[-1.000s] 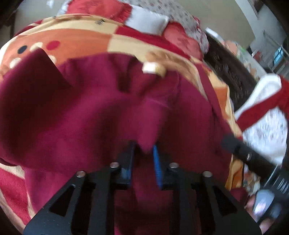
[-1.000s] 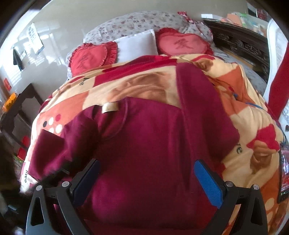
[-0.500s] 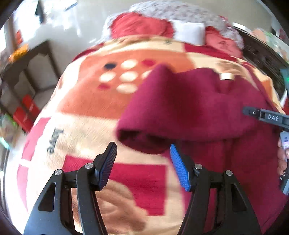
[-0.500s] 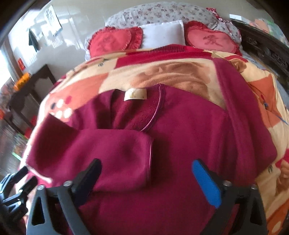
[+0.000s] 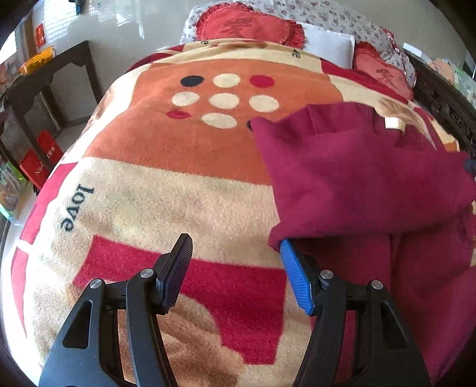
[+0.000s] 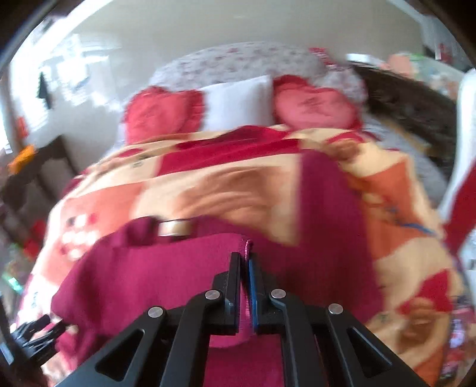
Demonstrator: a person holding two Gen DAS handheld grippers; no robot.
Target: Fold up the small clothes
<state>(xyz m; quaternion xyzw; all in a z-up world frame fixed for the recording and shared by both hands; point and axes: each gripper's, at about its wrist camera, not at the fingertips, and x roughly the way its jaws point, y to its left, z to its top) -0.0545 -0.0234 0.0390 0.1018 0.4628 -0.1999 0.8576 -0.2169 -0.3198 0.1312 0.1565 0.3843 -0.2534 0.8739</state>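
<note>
Item under work: one maroon fleece top [image 5: 372, 178], lying on the patterned fleece blanket [image 5: 184, 184] that covers the bed, toward the blanket's right half as the left wrist camera sees it. A pale neck label [image 5: 392, 122] marks the collar end, on the side nearer the red heart cushions [image 5: 247, 25].

Left gripper [image 5: 235, 269]: jaws spread wide, holding nothing. Its blue pad [image 5: 294, 279] sits just beside the lower corner of the sleeve fold; whether it touches the cloth cannot be told.

Right gripper [image 6: 244, 285]: jaws closed to a narrow slit with a thin edge of the top pinched between them, a piped sleeve cuff [image 6: 247, 248] standing just above the tips. This view is motion-blurred.

Step in hand, by judgement: the sleeve fold. One sleeve lies across the body of the top; the right gripper has the cuff edge.

Next move calls for: carrying the held edge to its resting line on the body, keeping it flat, then releasing. The other sleeve [image 6: 333, 208] lies spread on the blanket beyond the label and remains to be folded.
</note>
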